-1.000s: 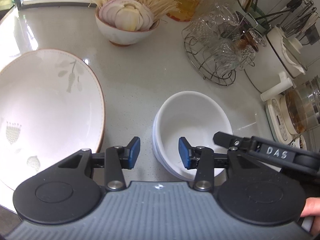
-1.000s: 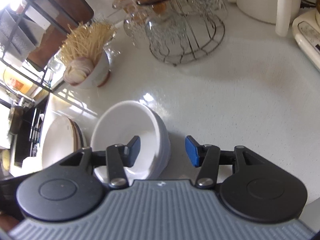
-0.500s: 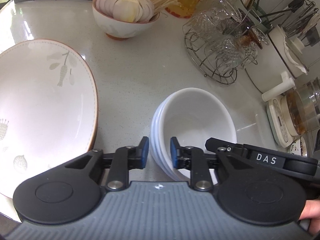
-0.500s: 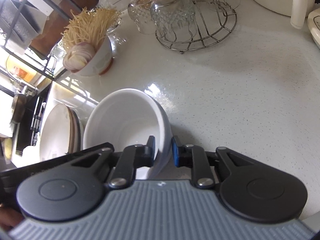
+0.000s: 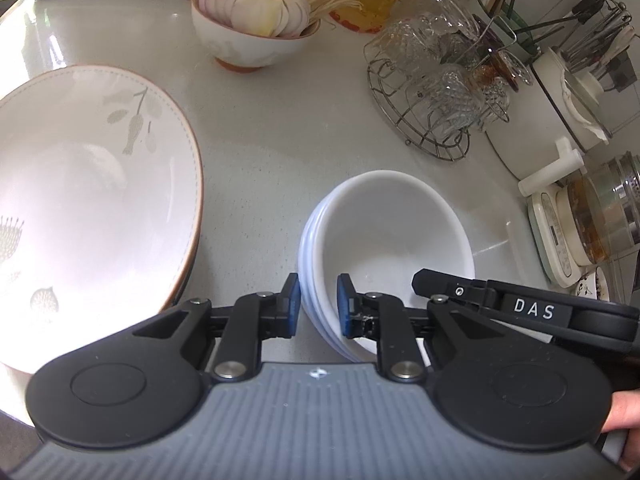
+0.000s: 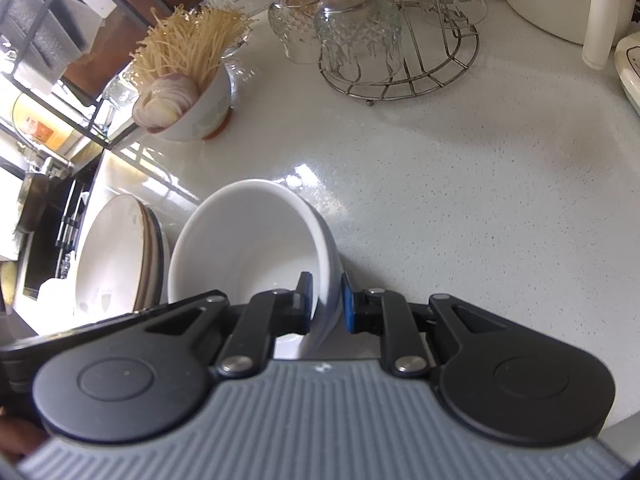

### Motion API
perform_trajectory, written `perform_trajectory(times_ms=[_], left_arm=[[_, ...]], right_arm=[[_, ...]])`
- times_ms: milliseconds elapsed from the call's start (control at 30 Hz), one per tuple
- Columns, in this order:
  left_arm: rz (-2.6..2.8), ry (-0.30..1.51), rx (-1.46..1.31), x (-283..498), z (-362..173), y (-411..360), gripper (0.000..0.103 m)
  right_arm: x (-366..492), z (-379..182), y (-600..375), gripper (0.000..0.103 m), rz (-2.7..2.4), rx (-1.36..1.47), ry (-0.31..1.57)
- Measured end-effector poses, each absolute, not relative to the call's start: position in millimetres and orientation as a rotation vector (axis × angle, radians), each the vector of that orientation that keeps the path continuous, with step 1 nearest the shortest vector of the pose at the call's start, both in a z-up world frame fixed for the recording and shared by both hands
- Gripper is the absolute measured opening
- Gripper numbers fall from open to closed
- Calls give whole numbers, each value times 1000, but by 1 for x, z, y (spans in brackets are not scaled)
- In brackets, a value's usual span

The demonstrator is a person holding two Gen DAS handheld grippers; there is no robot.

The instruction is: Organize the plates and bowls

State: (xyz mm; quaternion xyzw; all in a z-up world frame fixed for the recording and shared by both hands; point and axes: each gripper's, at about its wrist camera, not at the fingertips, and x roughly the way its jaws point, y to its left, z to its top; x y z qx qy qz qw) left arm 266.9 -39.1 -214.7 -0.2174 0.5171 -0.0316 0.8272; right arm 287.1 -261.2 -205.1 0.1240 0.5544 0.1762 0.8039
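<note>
Bowls (image 5: 384, 240) stacked three, plates (image 6: 120, 256) two

a home kitchen, seen from just above a pale speckled stone bench (image 6: 460, 184). a wire rack (image 5: 424, 120) of upturned cut-glass tumblers stands on it. beside the rack, a bowl of sliced onion and dry noodles (image 5: 252, 20). behind the rack, a holder of cooking utensils (image 5: 592, 24) against white wall tiles. on the rack's other side, a white appliance (image 5: 552, 228). nearer than the rack, stacked white bowls (image 5: 384, 236) and patterned plates (image 5: 92, 184).
</note>
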Motion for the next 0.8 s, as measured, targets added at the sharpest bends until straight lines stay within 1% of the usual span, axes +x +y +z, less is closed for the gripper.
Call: perform_trajectory(times_ms=[167,300,400,800], left_arm=[[-62,1079,-436,261,-197,-41,22],[-88,1029,-387,260,-175,-38,22],[-104,1009,-381,260,-161,-33,22],[-120,940,-387,245,-122,15,22]], right_arm=[[284,-193,-261,17,378,272,1181],[285,-182,-261,17,383,297,1178],[284,-169,-256,17,383,282,1147],[275,-124,-212,17,386,287,1076]])
